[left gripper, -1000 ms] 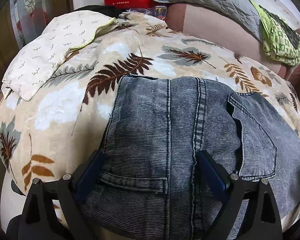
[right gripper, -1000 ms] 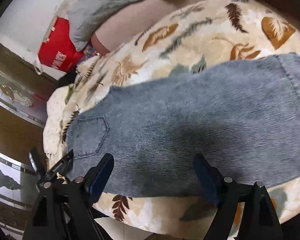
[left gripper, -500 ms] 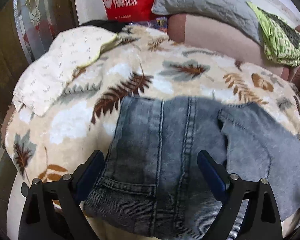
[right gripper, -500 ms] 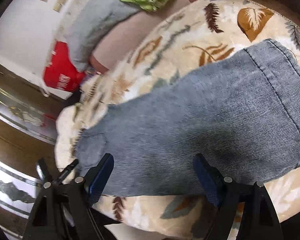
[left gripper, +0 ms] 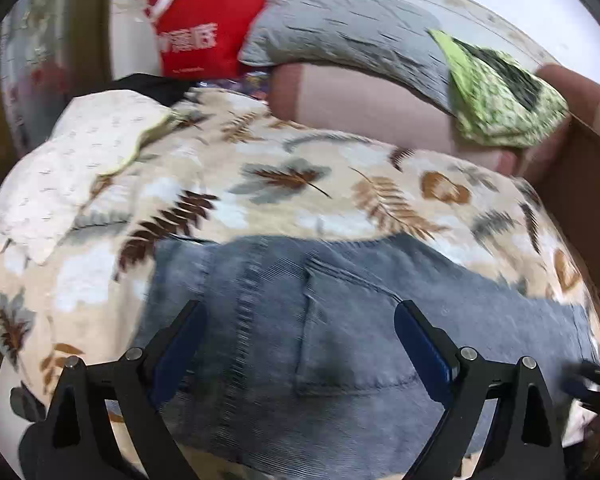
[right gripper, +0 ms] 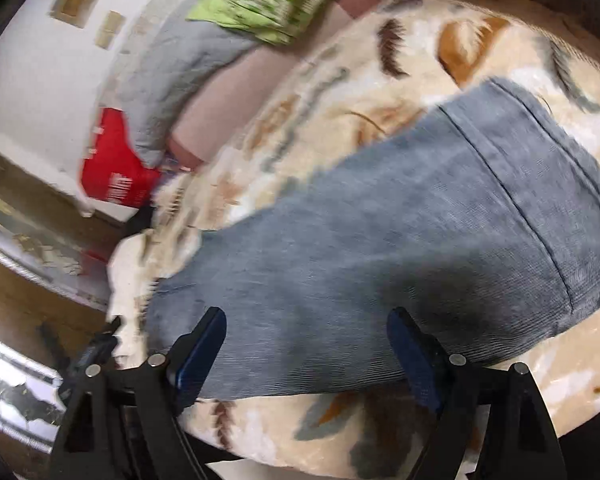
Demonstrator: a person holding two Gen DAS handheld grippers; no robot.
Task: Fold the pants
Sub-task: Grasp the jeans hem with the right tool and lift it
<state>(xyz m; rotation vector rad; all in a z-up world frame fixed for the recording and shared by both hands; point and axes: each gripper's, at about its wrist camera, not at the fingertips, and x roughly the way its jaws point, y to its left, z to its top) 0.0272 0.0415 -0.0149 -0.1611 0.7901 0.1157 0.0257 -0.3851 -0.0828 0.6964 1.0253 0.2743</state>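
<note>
Pants: grey-blue corduroy denim, one layer visible, lying flat on a leaf-print blanket that covers the bed. Long axis runs across both views, from the waist and back pocket at the left hand's end to the hem at the right hand's end. Not yet folded crosswise, as far as can be judged.

Left gripper: jaws wide open, nothing between the pads. The pocket and centre seam lie directly ahead of and below the jaws; the waist edge sits just beyond the left finger. View blurred, so contact with the cloth cannot be told, though the jaws appear to be above it.

Right gripper: jaws wide open, gripping nothing; they have just been opening slightly. The leg panel lies ahead of and below the jaws, its near edge just in front of the fingertips; the hem lies ahead and to the right, well apart from the jaws.

Judgement: each hand is nearer its own end, so a lengthwise fold would call for the right jaws to reach the hem first.

Surroundings, all beyond the pants and clear of the fold path:
- white pillow, ahead-left of the left jaws
- red bag, far ahead
- grey quilt, far ahead
- green cloth, ahead-right

Nothing rests on the pants.
</note>
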